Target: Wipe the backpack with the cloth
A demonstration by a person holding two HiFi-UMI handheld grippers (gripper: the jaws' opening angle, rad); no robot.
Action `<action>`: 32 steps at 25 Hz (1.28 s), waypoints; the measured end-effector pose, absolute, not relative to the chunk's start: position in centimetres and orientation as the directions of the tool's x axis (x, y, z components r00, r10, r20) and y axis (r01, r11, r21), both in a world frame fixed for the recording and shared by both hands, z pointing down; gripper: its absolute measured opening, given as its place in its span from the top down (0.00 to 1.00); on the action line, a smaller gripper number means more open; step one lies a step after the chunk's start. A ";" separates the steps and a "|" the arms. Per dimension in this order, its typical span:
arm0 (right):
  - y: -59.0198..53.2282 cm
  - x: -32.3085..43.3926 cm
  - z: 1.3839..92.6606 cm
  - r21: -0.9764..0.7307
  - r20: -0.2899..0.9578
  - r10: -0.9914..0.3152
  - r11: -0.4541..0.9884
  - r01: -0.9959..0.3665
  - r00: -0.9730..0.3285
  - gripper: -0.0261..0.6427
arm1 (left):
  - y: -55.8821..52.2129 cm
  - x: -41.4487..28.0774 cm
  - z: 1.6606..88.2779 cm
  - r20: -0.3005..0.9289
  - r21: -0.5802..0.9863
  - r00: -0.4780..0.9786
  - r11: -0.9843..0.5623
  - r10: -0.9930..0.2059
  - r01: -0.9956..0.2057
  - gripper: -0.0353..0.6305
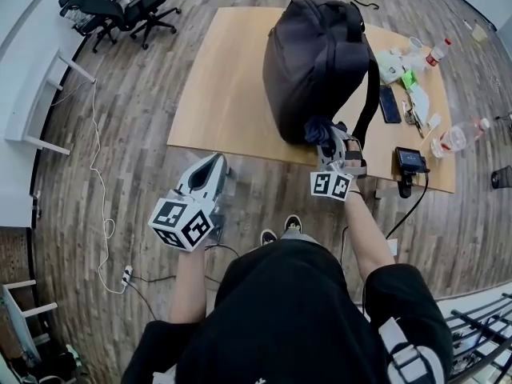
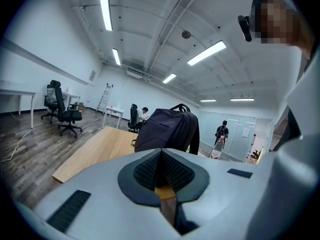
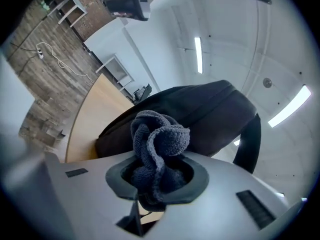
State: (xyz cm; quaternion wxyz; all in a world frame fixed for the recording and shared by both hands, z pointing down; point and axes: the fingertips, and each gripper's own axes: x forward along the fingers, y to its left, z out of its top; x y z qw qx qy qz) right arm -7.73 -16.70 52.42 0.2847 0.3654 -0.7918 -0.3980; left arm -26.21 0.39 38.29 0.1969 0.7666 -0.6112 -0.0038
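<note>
A pale wooden desk (image 1: 216,94) in a wood-floored office carried the black fabric backpack (image 1: 316,62) upright. At its six o'clock, the right tongs (image 1: 330,144) clamped a bunched dark blue cloth (image 3: 157,144), wad foremost for wiping. The left tongs (image 1: 212,165), seemingly together and empty, hung at seven o'clock.

Backpack (image 1: 316,62) stands on the table (image 1: 216,94), right of centre, with the cloth (image 1: 318,131) at its near end. Phone (image 1: 390,104) just right of the backpack; bottle (image 1: 452,138) by the right edge.
</note>
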 end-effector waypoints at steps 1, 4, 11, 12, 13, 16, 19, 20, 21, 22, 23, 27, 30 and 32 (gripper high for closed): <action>-16.6 -7.2 54.5 0.822 0.226 -0.804 0.461 -0.335 -0.550 0.84 | 0.4 -26.1 38.3 0.235 0.306 0.255 -0.177 -0.938 -0.935 0.92; -15.4 -5.4 63.2 0.710 0.532 -0.728 0.662 -0.242 -0.432 0.84 | 0.8 -26.1 38.7 0.248 0.300 0.259 -0.181 -0.933 -0.937 0.92; -14.5 -7.1 65.4 0.602 0.663 -0.664 0.747 -0.282 -0.345 0.84 | 0.8 -26.4 39.4 0.262 0.307 0.249 -0.165 -0.932 -0.938 0.92; -14.1 -7.7 65.3 0.576 0.669 -0.651 0.759 -0.303 -0.358 0.84 | 0.5 -26.4 39.4 0.259 0.306 0.251 -0.168 -0.933 -0.937 0.92; -13.7 -8.4 65.0 0.546 0.673 -0.635 0.773 -0.324 -0.379 0.84 | 0.3 -26.3 39.2 0.254 0.305 0.254 -0.172 -0.933 -0.937 0.92; -12.4 -11.4 63.4 0.481 0.652 -0.605 0.796 -0.367 -0.458 0.84 | -0.1 -26.1 38.8 0.240 0.304 0.258 -0.180 -0.936 -0.935 0.92; -12.9 -13.1 60.1 0.388 0.595 -0.618 0.781 -0.490 -0.514 0.84 | -0.3 -26.2 38.0 0.221 0.298 0.255 -0.184 -0.941 -0.937 0.92; -13.2 -13.3 58.6 0.364 0.563 -0.633 0.767 -0.528 -0.532 0.84 | -0.3 -26.3 37.7 0.215 0.298 0.252 -0.183 -0.944 -0.937 0.92; -13.7 -13.5 56.8 0.348 0.524 -0.652 0.751 -0.561 -0.548 0.84 | -0.2 -26.5 37.6 0.211 0.298 0.248 -0.180 -0.945 -0.937 0.92; -14.4 -13.6 54.8 0.332 0.483 -0.671 0.734 -0.592 -0.562 0.84 | -0.2 -26.7 37.5 0.208 0.299 0.244 -0.177 -0.947 -0.938 0.92; -15.0 -13.5 52.7 0.308 0.445 -0.688 0.719 -0.623 -0.574 0.84 | -0.2 -26.8 37.5 0.206 0.299 0.241 -0.173 -0.949 -0.938 0.92; -16.8 -12.8 44.0 0.250 0.293 -0.736 0.675 -0.694 -0.610 0.84 | -0.1 -27.0 37.6 0.199 0.311 0.238 -0.168 -0.951 -0.935 0.92; -17.8 -12.1 38.8 0.240 0.213 -0.753 0.658 -0.714 -0.622 0.84 | -0.2 -26.4 37.9 0.198 0.320 0.249 -0.177 -0.948 -0.931 0.92; -18.5 -11.4 35.2 0.250 0.147 -0.770 0.636 -0.730 -0.621 0.84 | -0.4 -26.1 37.8 0.195 0.320 0.260 -0.189 -0.946 -0.928 0.92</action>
